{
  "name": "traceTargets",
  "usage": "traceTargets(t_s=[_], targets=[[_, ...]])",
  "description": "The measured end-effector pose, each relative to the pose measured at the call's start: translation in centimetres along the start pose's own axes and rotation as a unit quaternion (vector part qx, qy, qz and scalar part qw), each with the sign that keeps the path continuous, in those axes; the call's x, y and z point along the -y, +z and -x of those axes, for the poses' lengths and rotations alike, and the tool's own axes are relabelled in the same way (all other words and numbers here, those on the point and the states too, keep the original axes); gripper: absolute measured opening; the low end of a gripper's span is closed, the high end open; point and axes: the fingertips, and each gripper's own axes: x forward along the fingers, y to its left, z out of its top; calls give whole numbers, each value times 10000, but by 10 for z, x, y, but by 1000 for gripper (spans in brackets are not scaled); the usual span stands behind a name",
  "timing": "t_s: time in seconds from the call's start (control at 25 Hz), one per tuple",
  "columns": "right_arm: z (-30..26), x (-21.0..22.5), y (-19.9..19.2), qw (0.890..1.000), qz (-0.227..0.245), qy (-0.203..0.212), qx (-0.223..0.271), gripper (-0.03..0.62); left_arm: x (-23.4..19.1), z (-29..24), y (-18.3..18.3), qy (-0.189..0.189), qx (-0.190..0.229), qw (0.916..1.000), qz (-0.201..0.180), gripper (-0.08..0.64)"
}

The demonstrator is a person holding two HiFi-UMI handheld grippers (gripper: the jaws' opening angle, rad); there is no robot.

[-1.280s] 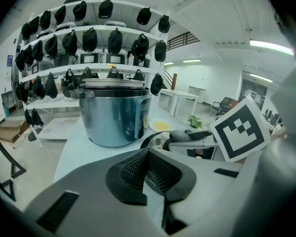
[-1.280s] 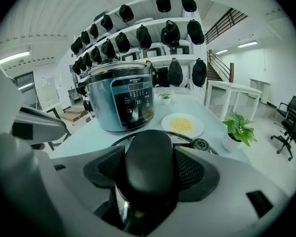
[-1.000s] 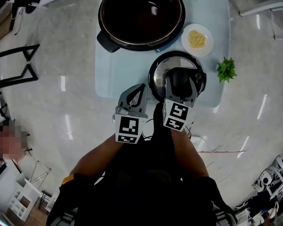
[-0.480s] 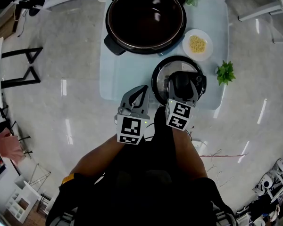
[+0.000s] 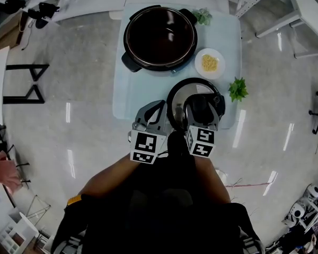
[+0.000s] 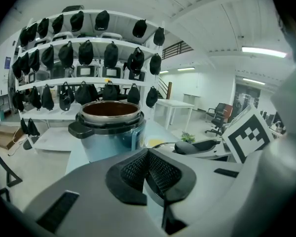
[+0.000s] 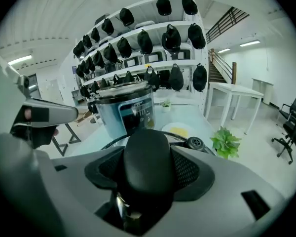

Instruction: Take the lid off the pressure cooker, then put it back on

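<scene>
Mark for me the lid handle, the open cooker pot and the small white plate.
lid handle [image 7: 147,157]: right gripper view, on its rounded black top.
cooker pot [image 5: 159,36]: head view, on its bare dark inner bottom.
plate [image 5: 200,57]: head view, on the white rim at its upper left.

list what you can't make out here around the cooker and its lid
Print on the cooker panel: right gripper view, too small and blurred.
Whether the lid touches the table: head view looks straight down; right gripper view, its handle hides the rim.
Food on the plate: head view, too small.
Inside the cooker: head view, too dark.
</scene>
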Motion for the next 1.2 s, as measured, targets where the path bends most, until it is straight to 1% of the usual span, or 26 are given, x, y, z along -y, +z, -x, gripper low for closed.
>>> traceTargets(t_s=[0.16,0.32,0.48,0.6,0.72,0.88,1.04,1.2], targets=[[32,1,36,9992,77,244,297,291,9,13,31,47,194,9998,43,8],[56,4,77,9960,256,528,672,291,15,24,62,204,440,9988,36,8],[71,6,111,9897,564,896,960,291,16,32,86,465,685,9966,53,8],[75,6,137,9827,858,1224,1097,291,9,37,99,775,814,9936,140,7],[75,0,163,9730,1211,1570,1185,291,-2,47,108,1101,895,9894,296,8],[69,-8,193,9564,1681,2014,1282,291,-10,55,111,1447,918,9841,469,8],[60,-29,218,9377,2054,2438,1379,291,-25,68,108,1680,848,9805,572,8],[43,-56,235,9202,2348,2803,1395,291,-45,77,108,1823,856,9774,645,8]])
